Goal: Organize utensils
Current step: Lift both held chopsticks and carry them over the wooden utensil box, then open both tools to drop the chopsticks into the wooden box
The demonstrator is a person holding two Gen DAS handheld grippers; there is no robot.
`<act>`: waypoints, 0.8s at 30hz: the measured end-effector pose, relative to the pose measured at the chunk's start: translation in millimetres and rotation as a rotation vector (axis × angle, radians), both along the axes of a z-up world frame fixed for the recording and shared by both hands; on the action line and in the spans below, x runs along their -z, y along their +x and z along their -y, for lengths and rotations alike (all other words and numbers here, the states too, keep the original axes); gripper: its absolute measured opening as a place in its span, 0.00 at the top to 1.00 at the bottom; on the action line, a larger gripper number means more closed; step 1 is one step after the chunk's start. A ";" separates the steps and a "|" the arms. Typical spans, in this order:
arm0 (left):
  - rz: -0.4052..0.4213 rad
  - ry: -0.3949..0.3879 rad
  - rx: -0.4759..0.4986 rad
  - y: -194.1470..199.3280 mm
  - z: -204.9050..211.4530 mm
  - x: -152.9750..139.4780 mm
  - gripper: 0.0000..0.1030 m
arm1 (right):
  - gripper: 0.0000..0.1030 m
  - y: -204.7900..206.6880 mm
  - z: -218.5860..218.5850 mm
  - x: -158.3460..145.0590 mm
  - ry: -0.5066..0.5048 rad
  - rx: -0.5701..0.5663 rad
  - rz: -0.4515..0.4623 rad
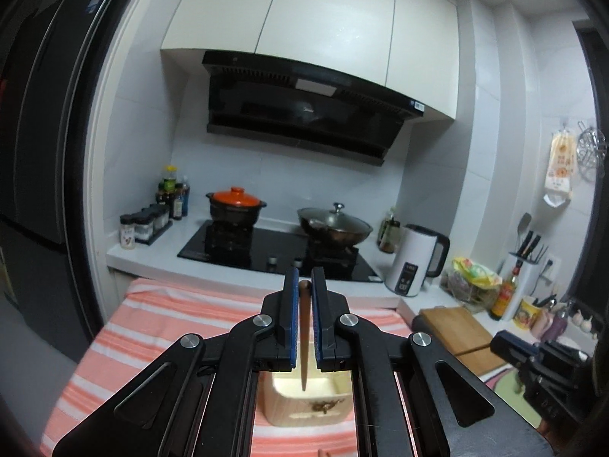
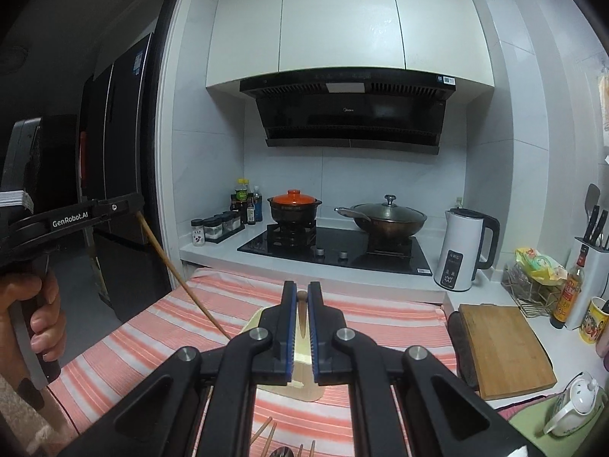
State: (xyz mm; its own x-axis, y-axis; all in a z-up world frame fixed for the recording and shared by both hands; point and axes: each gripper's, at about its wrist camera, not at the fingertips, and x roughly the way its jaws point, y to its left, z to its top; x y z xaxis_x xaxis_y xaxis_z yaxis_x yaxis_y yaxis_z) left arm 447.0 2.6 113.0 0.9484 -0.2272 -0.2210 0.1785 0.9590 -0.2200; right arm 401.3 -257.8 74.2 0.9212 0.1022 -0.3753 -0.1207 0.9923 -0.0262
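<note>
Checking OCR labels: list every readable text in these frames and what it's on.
"GenRobot.AI": left claw body.
"Midea": range hood, barely legible.
Kettle display: digits too blurred.
Sauce bottle, mug, hood stickers, spice jars: unreadable.

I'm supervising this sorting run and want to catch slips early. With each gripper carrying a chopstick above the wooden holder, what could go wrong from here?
1. Each chopstick is pinched only near its top, so it could swing or slip on release and miss the wooden holder.
2. The left gripper and right gripper are close together over one box; they may collide.
3. A missed chopstick could land on the striped cloth among the loose utensils.
</note>
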 end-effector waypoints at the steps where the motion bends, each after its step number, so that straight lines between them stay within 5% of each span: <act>1: -0.010 -0.008 -0.001 9.8 1.7 4.1 0.96 | 0.94 12.2 0.3 5.8 -0.001 -0.002 -0.023; 9: -0.229 -0.028 0.047 68.9 14.1 66.7 0.96 | 0.94 81.5 10.5 65.1 0.081 -0.023 -0.278; 17: -0.343 0.041 0.099 87.7 28.5 105.2 0.95 | 0.94 99.5 7.7 97.4 0.121 -0.023 -0.360; 19: -0.359 0.053 0.100 86.5 29.2 105.4 0.75 | 0.91 105.0 9.2 97.6 0.144 -0.029 -0.358; 20: -0.357 0.058 0.103 82.5 28.6 103.2 0.46 | 0.85 104.0 8.5 94.2 0.143 -0.029 -0.346; 21: -0.336 0.066 0.101 75.3 27.4 99.1 0.26 | 0.69 101.3 7.6 89.4 0.141 -0.034 -0.325; 22: -0.307 0.084 0.093 65.8 26.3 94.0 0.21 | 0.51 96.1 7.3 82.5 0.142 -0.039 -0.294; 24: -0.264 0.137 0.085 46.0 23.8 84.9 0.08 | 0.39 81.3 6.8 68.5 0.133 -0.036 -0.234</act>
